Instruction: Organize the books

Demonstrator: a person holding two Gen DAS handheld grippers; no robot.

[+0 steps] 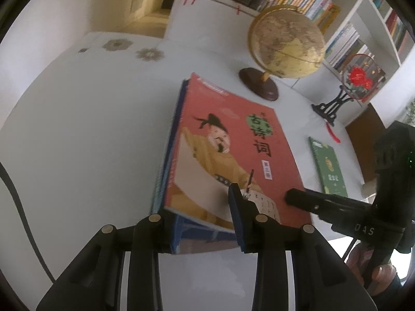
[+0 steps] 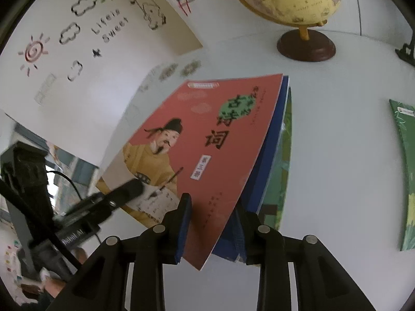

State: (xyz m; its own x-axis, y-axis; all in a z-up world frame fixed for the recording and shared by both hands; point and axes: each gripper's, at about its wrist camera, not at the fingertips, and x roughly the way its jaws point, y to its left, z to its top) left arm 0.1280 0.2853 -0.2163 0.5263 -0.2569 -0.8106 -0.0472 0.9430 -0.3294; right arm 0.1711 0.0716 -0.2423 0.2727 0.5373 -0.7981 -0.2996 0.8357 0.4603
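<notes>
Gripping the near edge of a small stack of books (image 1: pixel 228 160), both tools sit side by side over the white table (image 1: pixel 85 140). The left tool (image 1: pixel 207 220) has its blue-padded fingers (image 1: pixel 237 217) on either side of the stack's near left corner, jaws narrow, and the right tool (image 2: pixel 211 229) straddles the near right corner in the same narrow way; whether the pads press or only bracket the covers I cannot tell. On top lies a red book (image 2: pixel 207 140) showing a robed figure in yellow, with a blue book (image 2: pixel 267 155) under it and a green cover (image 2: pixel 284 155) beneath that. A separate green book (image 1: pixel 328 165) lies flat further right, apart from the stack. Beyond stand a globe (image 1: pixel 286 41) on a dark base and a round red-flower ornament (image 1: pixel 359 77) before the bookshelves (image 1: pixel 376 20).
</notes>
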